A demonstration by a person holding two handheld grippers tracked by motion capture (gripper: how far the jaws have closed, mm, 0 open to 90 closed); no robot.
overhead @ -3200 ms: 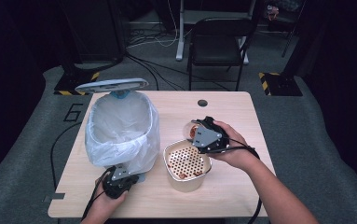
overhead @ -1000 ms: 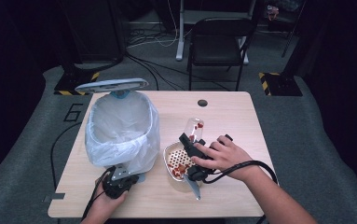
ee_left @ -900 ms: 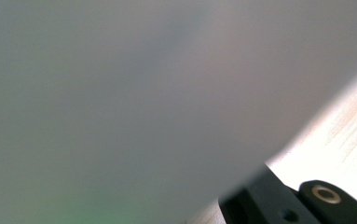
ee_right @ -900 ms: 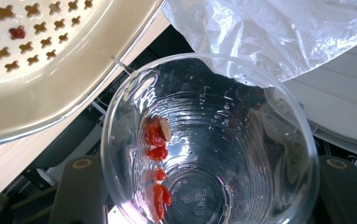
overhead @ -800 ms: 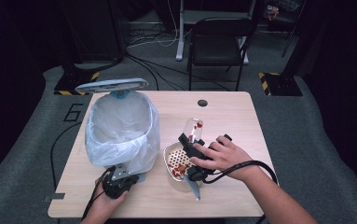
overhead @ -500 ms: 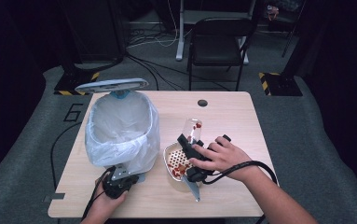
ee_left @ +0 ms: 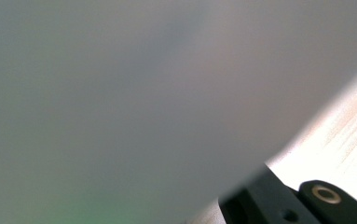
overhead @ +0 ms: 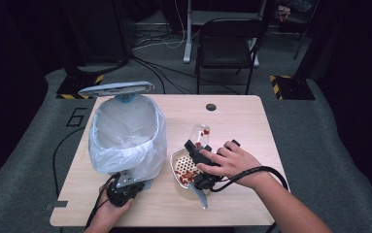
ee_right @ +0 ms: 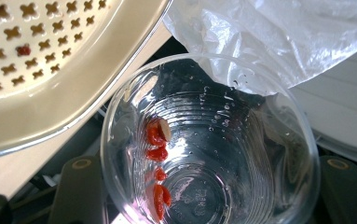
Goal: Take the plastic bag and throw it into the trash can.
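Light wooden tabletop carries everything in the high view, and the biggest thing on it is a bin lined with a translucent white plastic bag, standing at the person's left with its grey lid raised behind it. Just right of the bin, near the front edge, sits a round cream plastic strainer bowl with cross-shaped holes, which holds a small heap of red berries; in the right gripper view the same strainer fills the upper left corner with one berry on its perforated floor, and the bag's crinkled plastic hangs at the upper right. Above the far rim of the strainer, a clear ribbed plastic cup is tipped with its mouth toward the bowl, well clear of the table. The right gripper has this cup clamped between its two black jaws, closed only as far as the cup's walls allow; looking along those jaws, the cup opens toward the camera, wet inside, with a few red berries clinging to its wall. The left gripper rests low on the table, pressed against the foot of the bin; how far its jaws are apart I cannot tell.
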